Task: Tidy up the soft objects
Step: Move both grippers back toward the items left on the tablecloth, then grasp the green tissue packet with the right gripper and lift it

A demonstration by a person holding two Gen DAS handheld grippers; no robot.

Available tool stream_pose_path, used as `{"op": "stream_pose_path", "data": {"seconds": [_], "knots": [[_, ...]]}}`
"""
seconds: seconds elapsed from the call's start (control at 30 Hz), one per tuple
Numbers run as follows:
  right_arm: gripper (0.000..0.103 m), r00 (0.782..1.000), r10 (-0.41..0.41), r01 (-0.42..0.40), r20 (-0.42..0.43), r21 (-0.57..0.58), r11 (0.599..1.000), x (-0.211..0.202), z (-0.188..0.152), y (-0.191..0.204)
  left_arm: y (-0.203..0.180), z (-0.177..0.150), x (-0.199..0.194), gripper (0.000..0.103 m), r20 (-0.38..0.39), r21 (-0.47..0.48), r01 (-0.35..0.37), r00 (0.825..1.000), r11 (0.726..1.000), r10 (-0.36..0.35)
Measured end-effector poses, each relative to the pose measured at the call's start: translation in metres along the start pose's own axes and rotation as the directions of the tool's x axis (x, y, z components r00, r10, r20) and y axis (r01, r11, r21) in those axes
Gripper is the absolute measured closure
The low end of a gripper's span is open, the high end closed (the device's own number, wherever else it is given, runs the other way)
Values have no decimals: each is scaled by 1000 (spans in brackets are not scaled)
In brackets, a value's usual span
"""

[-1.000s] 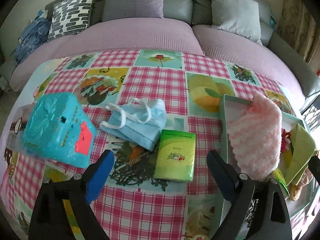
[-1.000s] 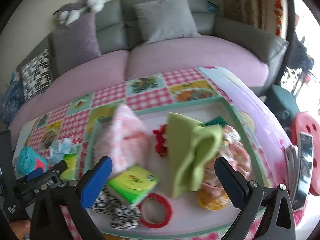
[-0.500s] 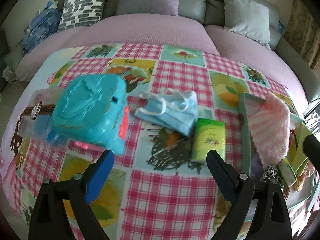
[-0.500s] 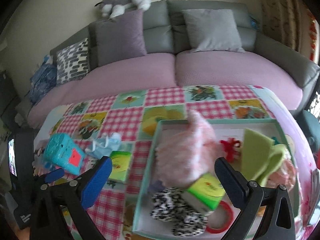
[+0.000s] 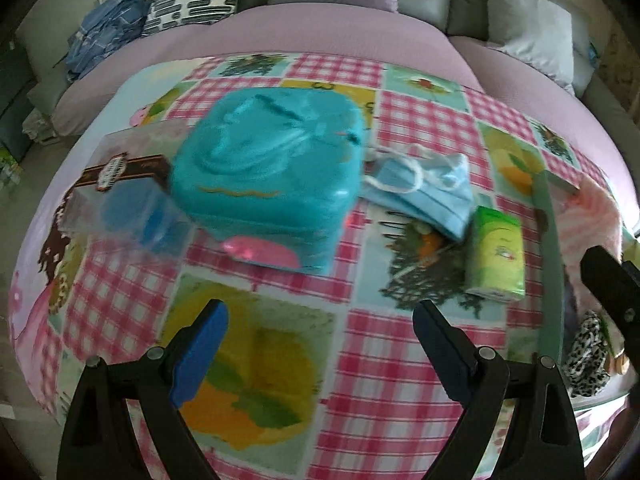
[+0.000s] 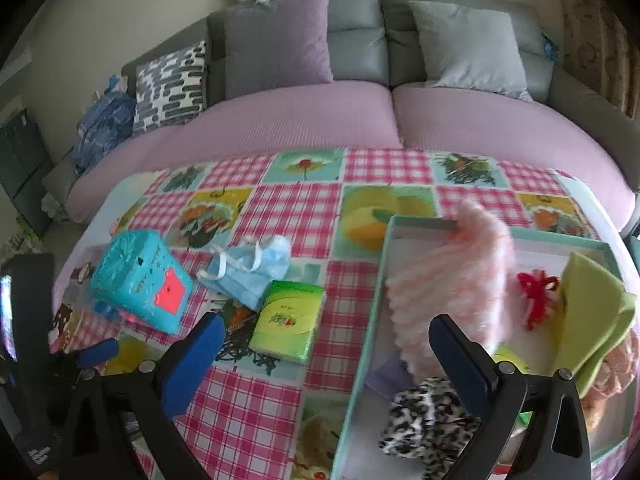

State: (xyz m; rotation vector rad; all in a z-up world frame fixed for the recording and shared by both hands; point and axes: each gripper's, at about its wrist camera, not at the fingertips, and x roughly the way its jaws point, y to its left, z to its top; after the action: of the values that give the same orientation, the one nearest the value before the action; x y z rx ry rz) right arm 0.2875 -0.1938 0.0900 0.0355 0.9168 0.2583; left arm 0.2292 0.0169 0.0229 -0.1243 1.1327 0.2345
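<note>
Across the left wrist view, the left hand-held gripper (image 5: 320, 332) hovers above the checked tabletop (image 5: 384, 364) with its blue-padded jaws spread wide and nothing between them. Ahead of it sits a turquoise plastic case (image 5: 272, 176), blurred, with a clear box (image 5: 120, 196) touching its left side. Just right of the case lies a blue face mask (image 5: 432, 192), and beside that a green tissue pack (image 5: 496, 252). At the right edge a teal tray (image 5: 554, 264) holds a fluffy pink cloth (image 5: 588, 224) and a leopard-print item (image 5: 588, 364).

From the right wrist view, the right hand-held gripper (image 6: 324, 356) is also wide open and empty, hanging over the near left corner of the tray (image 6: 376, 288). Inside the tray the pink cloth (image 6: 452, 280) leans over the far wall, with a red yarn piece (image 6: 536, 296), a folded green cloth (image 6: 592, 320) and the leopard-print item (image 6: 428, 420) near it. On the tabletop (image 6: 256, 412) left of the tray lie the tissue pack (image 6: 288, 320), the face mask (image 6: 248, 268) and the turquoise case (image 6: 140, 284). A sofa (image 6: 316, 120) stands behind.
</note>
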Motion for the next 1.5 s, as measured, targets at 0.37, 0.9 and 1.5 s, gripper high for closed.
{"op": "stream_pose_path", "data": {"seconds": [0.37, 0.9, 1.5], "knots": [[14, 997, -8, 4, -73, -52, 999, 39, -7, 28, 30, 5, 3, 9, -8, -21, -83, 997, 996, 82], [45, 985, -53, 37, -164, -101, 994, 81, -21, 43, 37, 6, 9, 9, -16, -41, -80, 997, 996, 79], [52, 992, -12, 5, -128, -59, 998, 63, -14, 33, 27, 7, -7, 9, 38, -38, -51, 998, 998, 52]]}}
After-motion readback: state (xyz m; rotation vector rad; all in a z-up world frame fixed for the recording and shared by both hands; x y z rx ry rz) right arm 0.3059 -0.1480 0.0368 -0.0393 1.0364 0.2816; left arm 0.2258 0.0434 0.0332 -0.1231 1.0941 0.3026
